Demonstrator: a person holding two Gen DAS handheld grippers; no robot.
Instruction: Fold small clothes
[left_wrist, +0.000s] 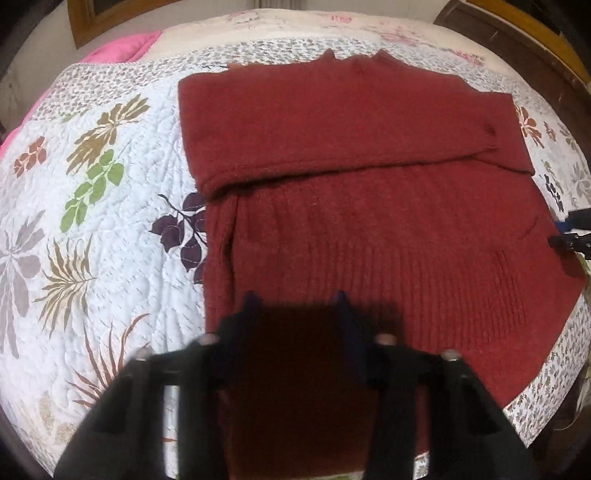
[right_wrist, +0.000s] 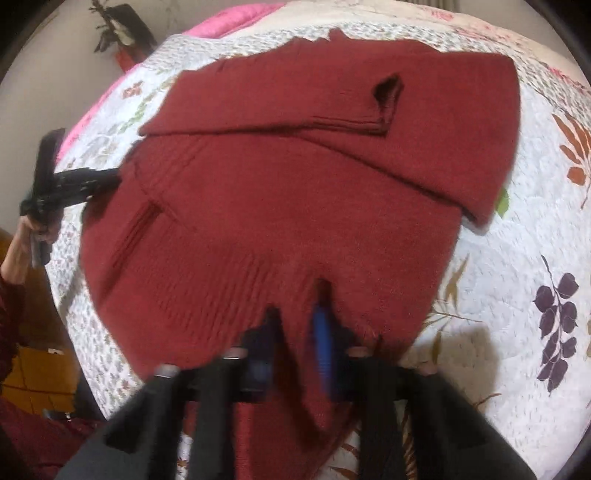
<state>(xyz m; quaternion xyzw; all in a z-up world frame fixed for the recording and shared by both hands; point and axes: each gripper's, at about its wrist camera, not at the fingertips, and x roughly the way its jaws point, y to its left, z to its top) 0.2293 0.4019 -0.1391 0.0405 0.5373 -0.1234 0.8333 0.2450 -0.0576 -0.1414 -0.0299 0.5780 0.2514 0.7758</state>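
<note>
A dark red knit sweater (left_wrist: 351, 206) lies flat on a floral quilt (left_wrist: 92, 221), with one sleeve (left_wrist: 332, 147) folded across its chest. My left gripper (left_wrist: 295, 301) hovers open over the ribbed hem near the sweater's left edge, casting a dark shadow on the fabric between its fingers. From the right wrist view it (right_wrist: 110, 177) touches the sweater's left edge. My right gripper (right_wrist: 297, 314) is shut on the sweater (right_wrist: 295, 206) at the hem, and pinched fabric rises between its fingers. In the left wrist view it (left_wrist: 565, 236) shows at the sweater's right edge.
The quilt (right_wrist: 517, 277) covers a bed. A pink blanket (left_wrist: 122, 48) lies at the far left and a wooden headboard (left_wrist: 517, 33) stands at the far right. A person's hand (right_wrist: 26, 229) holds the left gripper. The bed's edge runs close behind both grippers.
</note>
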